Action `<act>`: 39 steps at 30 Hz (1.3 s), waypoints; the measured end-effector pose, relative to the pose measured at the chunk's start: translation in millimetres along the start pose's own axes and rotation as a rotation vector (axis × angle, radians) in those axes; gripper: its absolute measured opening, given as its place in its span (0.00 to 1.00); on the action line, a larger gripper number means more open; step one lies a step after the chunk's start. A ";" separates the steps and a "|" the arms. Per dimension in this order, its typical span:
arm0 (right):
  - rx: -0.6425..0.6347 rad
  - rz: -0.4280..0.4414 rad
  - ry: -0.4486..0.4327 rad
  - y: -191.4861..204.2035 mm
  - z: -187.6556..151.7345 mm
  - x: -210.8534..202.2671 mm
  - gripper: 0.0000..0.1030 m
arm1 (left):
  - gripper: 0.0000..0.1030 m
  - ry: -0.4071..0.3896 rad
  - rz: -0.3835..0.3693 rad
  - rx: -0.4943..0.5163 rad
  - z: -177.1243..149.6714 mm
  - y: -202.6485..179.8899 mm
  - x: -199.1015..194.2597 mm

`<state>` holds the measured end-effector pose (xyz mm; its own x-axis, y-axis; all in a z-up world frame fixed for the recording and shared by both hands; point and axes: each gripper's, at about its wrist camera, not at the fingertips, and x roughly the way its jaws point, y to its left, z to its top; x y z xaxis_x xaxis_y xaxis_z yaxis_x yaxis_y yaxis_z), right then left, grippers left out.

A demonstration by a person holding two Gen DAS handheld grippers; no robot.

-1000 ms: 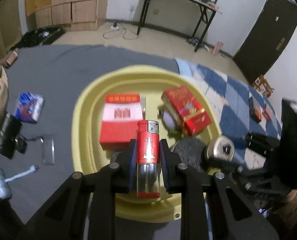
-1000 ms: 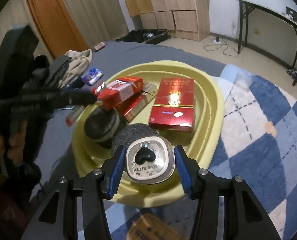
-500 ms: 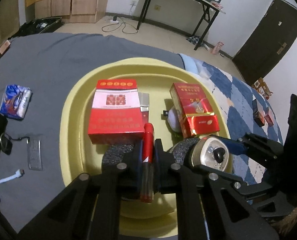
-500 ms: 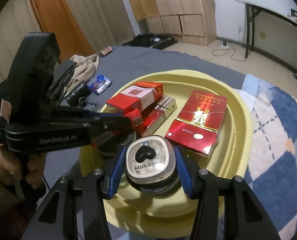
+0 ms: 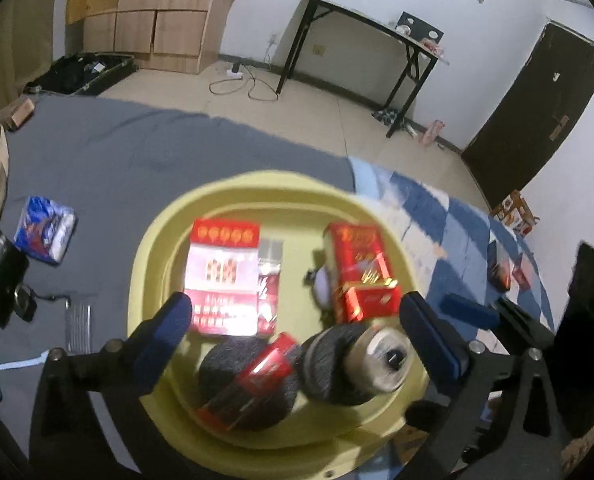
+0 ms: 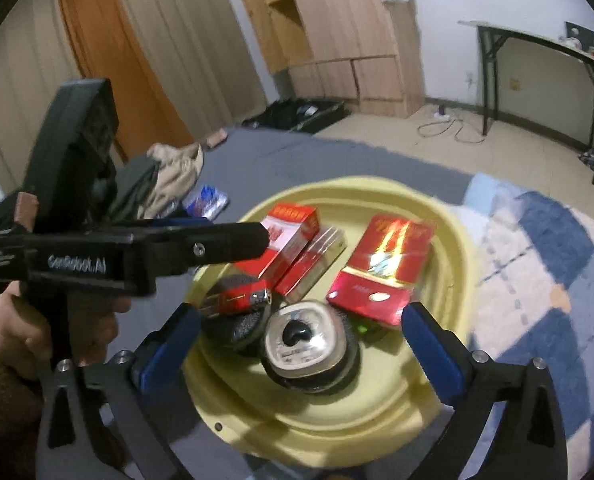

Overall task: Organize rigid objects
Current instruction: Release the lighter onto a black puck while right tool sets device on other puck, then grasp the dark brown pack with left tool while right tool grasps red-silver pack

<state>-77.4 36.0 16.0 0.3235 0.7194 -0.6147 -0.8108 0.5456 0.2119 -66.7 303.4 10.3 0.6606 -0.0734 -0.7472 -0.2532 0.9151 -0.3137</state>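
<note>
- Left gripper point(image 5: 297, 340) stood wide over the near part of the yellow basin point(image 5: 153, 240), its jaws having just opened; nothing was pinched between the blue pads.
- Right gripper point(image 6: 301, 348) was likewise spread wide, its jaws having just opened, pads clear of everything. Both were released, then.
- The red lighter point(image 5: 253, 376) lay tilted on top of a dark round scrubber point(image 5: 217, 364) at the basin's near edge, free of the left pads.
- Just to its right, the silver tin point(image 6: 301, 340) with a black heart on its lid sat on a second dark scrubber point(image 5: 329, 364), between the right pads but untouched.
- Mid-basin, left side: a red-and-white carton point(image 5: 223, 276) lay flat, with a slimmer pack point(image 5: 269, 276) tight against its right flank.
- Mid-basin, right side: a glossy red box point(image 5: 361, 268), with a pale round object half hidden at its left.
- The basin rested on bedding, grey sheet point(image 5: 117, 160) to the left, blue checked blanket point(image 6: 537, 260) to the right.
- A blue packet point(image 5: 45, 232) lay on the grey sheet beyond the basin's left rim.
- A hand point(image 6: 21, 328) gripped the left tool's handle, seen from the right wrist view.
- Far back: a black-legged table point(image 5: 361, 40) against the white wall.
</note>
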 end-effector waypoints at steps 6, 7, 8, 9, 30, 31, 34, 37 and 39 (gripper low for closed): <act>0.106 -0.154 -0.064 -60.5 -13.8 -70.5 1.00 | 1.00 -0.001 -0.010 0.145 33.2 -77.9 8.2; 0.129 -0.205 -0.068 -80.6 -20.6 -86.9 1.00 | 1.00 0.006 -0.024 0.163 38.2 -94.1 11.9; 0.151 -0.251 -0.066 -100.3 -27.8 -101.8 1.00 | 1.00 0.023 -0.046 0.186 43.7 -114.1 17.1; 0.173 -0.298 -0.060 -119.4 -34.4 -114.4 1.00 | 1.00 0.041 -0.070 0.218 47.6 -137.5 23.4; 0.187 -0.411 0.059 -367.7 -104.3 -200.5 1.00 | 1.00 0.307 -0.143 0.535 -31.3 -369.2 212.1; 0.173 -0.402 0.062 -368.6 -106.0 -198.3 1.00 | 1.00 0.308 -0.142 0.529 -32.6 -369.1 216.3; 0.108 -0.415 0.130 -371.0 -112.6 -187.0 1.00 | 1.00 0.304 -0.132 0.505 -33.0 -370.0 226.4; 0.078 -0.438 0.101 -375.4 -113.3 -186.8 1.00 | 1.00 0.286 -0.138 0.504 -32.4 -375.6 227.8; 0.089 -0.424 0.098 -379.2 -110.1 -186.0 1.00 | 1.00 0.282 -0.136 0.498 -31.7 -379.8 230.7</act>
<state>116.2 -352.0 -33.7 0.5671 0.3823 -0.7296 -0.5700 0.8216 -0.0125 159.4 -73.7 -61.5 0.4326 -0.2432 -0.8681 0.2286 0.9611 -0.1554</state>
